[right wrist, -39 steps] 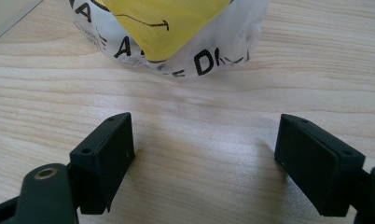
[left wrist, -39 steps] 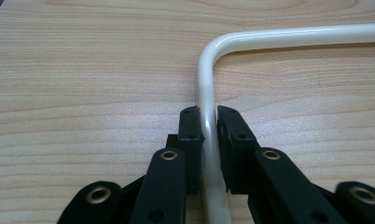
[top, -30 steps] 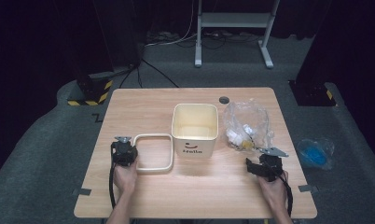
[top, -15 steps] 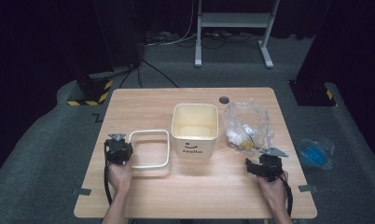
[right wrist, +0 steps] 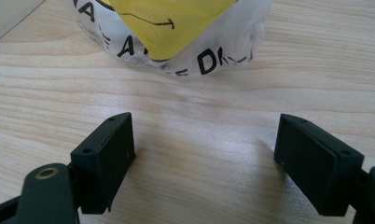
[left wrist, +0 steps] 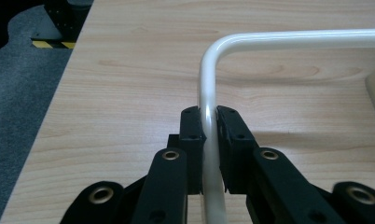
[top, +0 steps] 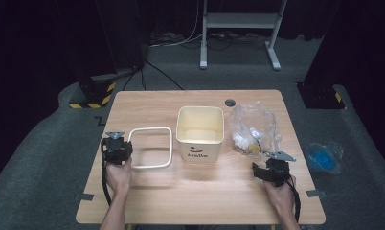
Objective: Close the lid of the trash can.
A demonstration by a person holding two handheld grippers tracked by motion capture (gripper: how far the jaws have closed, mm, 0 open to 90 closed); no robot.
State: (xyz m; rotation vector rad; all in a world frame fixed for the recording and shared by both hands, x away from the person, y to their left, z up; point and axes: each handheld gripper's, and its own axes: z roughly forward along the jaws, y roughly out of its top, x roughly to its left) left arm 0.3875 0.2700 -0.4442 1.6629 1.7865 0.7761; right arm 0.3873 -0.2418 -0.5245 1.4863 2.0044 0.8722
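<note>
A white rounded-square ring [top: 150, 128] hangs a little above the wooden table [top: 147, 103], left of a cream bin [top: 199, 149] with "Hello" on its front. My left gripper [top: 118, 146] is shut on the ring's left side. In the left gripper view the ring's bar [left wrist: 288, 38] runs up between the pressed pads of the left gripper [left wrist: 209, 116]. My right gripper [top: 273, 165] rests near the table's front right, open, just before a clear plastic bag [top: 253, 129]. In the right gripper view the right gripper [right wrist: 204, 140] has bare wood between its jaws, with the printed bag [right wrist: 176, 32] ahead.
A small dark disc [top: 229, 102] lies at the table's far edge. A blue bag [top: 324, 155] lies on the grey floor to the right. A white stand [top: 238, 28] and cables sit behind the table.
My left gripper has lifted the ring off the table and drawn it slightly left; a shadow now shows beneath it. The right gripper has not moved.
</note>
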